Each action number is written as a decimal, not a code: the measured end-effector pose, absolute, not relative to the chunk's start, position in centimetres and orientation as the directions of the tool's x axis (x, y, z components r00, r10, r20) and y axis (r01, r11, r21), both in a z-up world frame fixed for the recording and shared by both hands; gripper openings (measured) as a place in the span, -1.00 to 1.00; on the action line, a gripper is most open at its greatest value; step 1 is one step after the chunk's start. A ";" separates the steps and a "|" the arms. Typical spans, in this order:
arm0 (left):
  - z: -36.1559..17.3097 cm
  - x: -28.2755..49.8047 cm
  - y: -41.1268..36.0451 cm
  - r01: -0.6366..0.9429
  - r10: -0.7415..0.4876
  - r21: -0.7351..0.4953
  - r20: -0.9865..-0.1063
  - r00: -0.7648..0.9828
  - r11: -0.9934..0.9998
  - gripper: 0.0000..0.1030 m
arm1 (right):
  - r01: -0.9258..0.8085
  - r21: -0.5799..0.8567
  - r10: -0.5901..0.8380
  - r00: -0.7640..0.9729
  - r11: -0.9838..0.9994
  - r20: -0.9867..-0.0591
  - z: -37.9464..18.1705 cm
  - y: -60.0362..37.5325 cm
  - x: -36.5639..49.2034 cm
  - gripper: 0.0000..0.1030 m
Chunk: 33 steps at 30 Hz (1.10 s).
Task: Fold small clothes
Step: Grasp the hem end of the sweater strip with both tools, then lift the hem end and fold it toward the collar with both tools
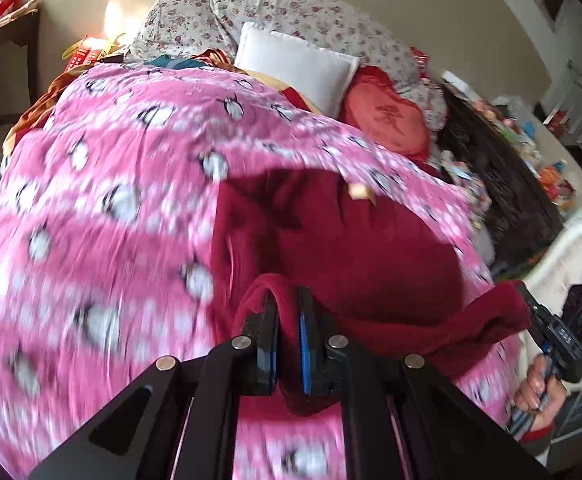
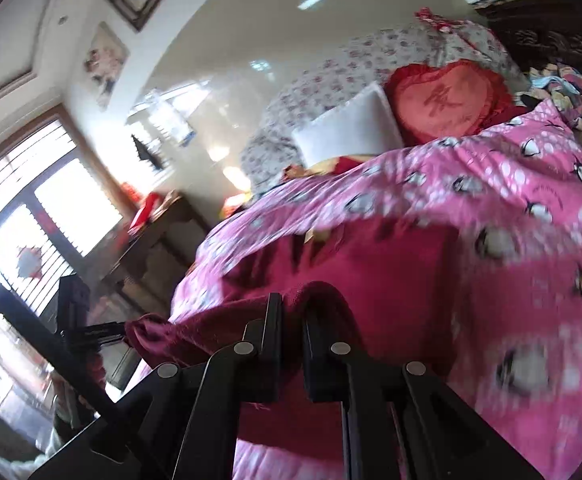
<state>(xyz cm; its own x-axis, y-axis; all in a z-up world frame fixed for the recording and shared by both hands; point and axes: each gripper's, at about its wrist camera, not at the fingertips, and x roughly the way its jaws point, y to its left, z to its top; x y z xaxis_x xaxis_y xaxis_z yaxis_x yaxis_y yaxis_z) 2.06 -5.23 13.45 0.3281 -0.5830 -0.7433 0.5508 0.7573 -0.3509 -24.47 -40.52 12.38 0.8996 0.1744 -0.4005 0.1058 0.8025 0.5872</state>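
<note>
A dark red fleece garment [image 1: 331,240] lies on the pink penguin-print quilt [image 1: 103,208], with its near edge lifted off the bed. My left gripper [image 1: 289,340] is shut on one corner of that edge, cloth bunched between the blue pads. The other corner stretches right to my right gripper [image 1: 531,304], held by a hand [image 1: 539,388]. In the right wrist view my right gripper [image 2: 293,344] is shut on a fold of the red garment [image 2: 371,280], and the left gripper [image 2: 119,330] pinches the far corner at the left.
At the head of the bed lie a white pillow [image 1: 295,64], a red heart cushion [image 1: 387,120] and floral bedding [image 1: 291,8]. A dark carved cabinet [image 1: 503,184] with clutter stands to the right. A wooden table [image 2: 151,240] and a bright window [image 2: 31,216] are left of the bed.
</note>
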 end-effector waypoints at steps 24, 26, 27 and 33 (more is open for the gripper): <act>13.7 9.2 -9.1 0.510 -0.529 -0.278 -0.720 0.450 0.814 0.37 | 0.247 0.370 -0.007 0.839 0.896 -0.544 12.3 -42.1 -16.9 0.02; 12.7 8.9 -10.4 0.531 -0.521 -0.263 -0.740 0.424 0.805 0.37 | 0.235 0.356 0.006 0.828 0.904 -0.561 11.4 -41.4 -14.8 0.01; 12.0 9.0 -11.1 0.537 -0.519 -0.261 -0.750 0.411 0.803 0.37 | 0.243 0.348 0.000 0.820 0.906 -0.572 10.9 -41.2 -13.8 0.01; 6.2 11.6 -13.7 0.476 -0.417 -0.205 -0.818 0.397 0.855 0.37 | 0.412 0.239 -0.148 0.713 0.879 -0.685 6.5 -43.1 -8.7 0.00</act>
